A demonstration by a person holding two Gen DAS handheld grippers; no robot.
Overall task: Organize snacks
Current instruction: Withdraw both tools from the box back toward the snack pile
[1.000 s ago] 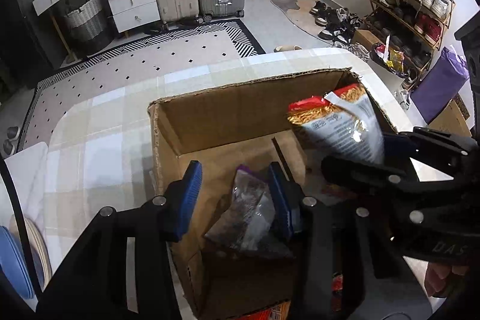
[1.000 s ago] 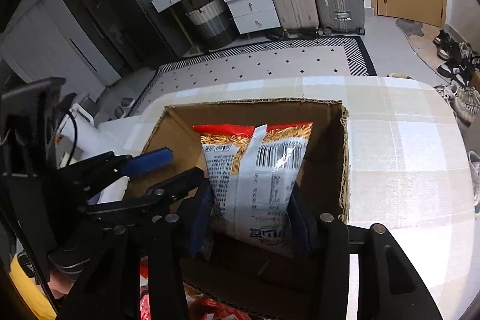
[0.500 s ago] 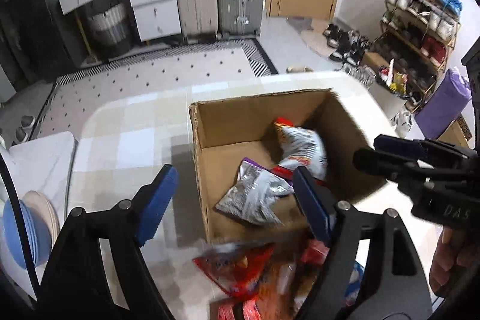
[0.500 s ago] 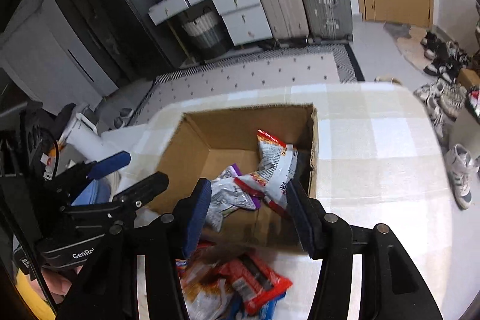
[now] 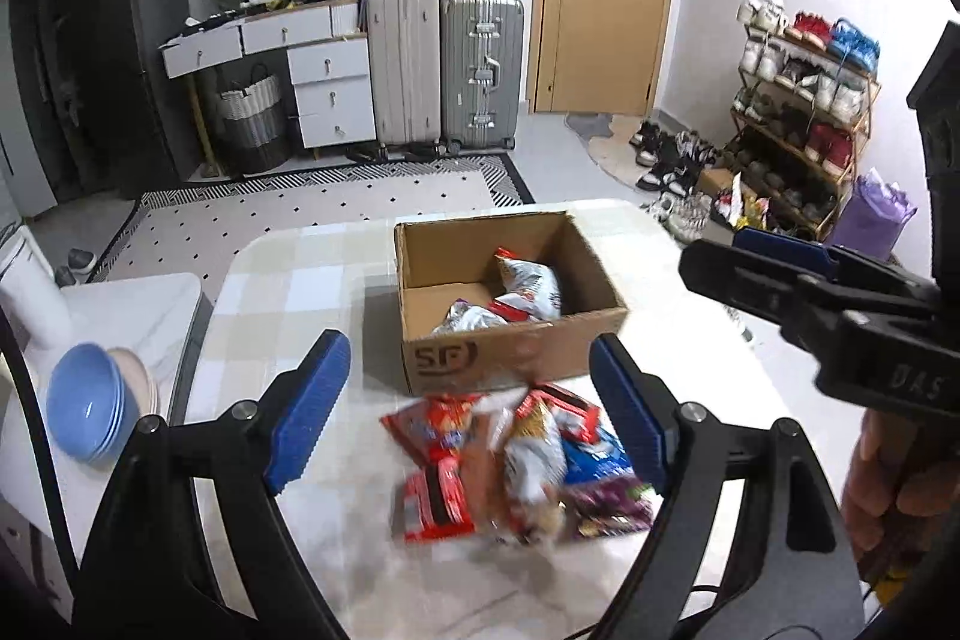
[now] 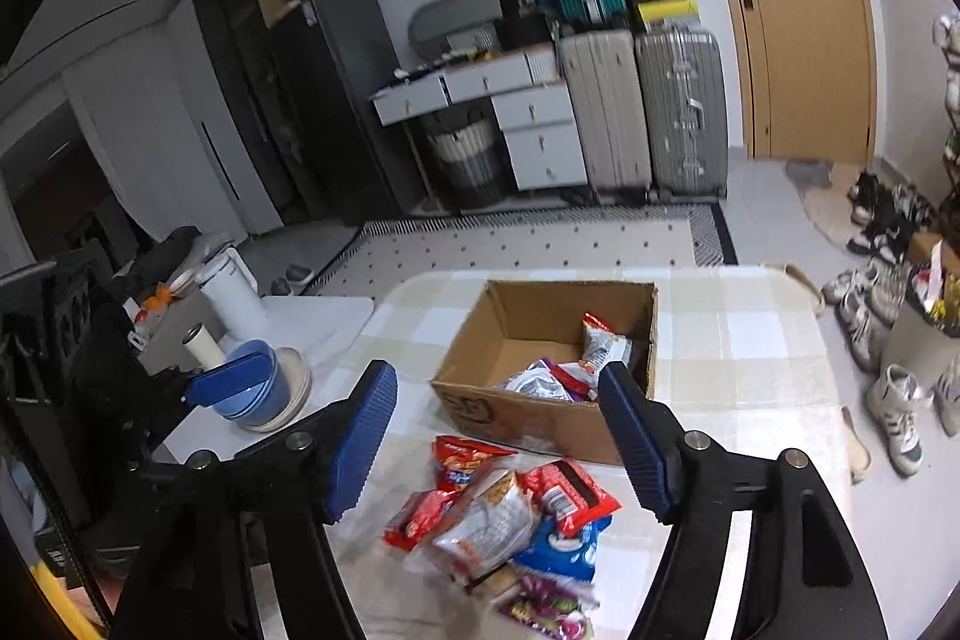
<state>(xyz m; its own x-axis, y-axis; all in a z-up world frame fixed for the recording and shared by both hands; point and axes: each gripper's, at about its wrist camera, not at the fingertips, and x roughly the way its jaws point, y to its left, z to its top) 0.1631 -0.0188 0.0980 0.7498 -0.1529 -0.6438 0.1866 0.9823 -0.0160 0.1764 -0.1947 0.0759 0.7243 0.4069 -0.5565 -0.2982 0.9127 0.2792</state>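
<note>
An open cardboard box [image 5: 516,349] [image 6: 528,415] stands on the checked table. Inside it lie a red-and-white noodle packet [image 5: 531,280] [image 6: 603,343] and a silver packet [image 5: 474,319] [image 6: 537,382]. A loose pile of snack packets [image 5: 516,460] [image 6: 510,514] lies on the table in front of the box. My left gripper [image 5: 468,343] hangs above the pile, its jaws opening, with nothing between them. My right gripper [image 6: 497,370] is also raised over the pile, its jaws opening and empty. Each gripper also shows at the edge of the other's view.
Stacked blue and beige bowls [image 5: 90,409] [image 6: 258,394] sit on a white side table left of the checked table [image 5: 300,280]. A white jug [image 6: 234,292] stands behind them. Suitcases [image 5: 444,70], drawers and a shoe rack [image 5: 804,118] line the room beyond.
Both grippers let go of their packets, which now lie in the box. Both pulled back and up from the box with their jaws wider, so the pile on the table came into view.
</note>
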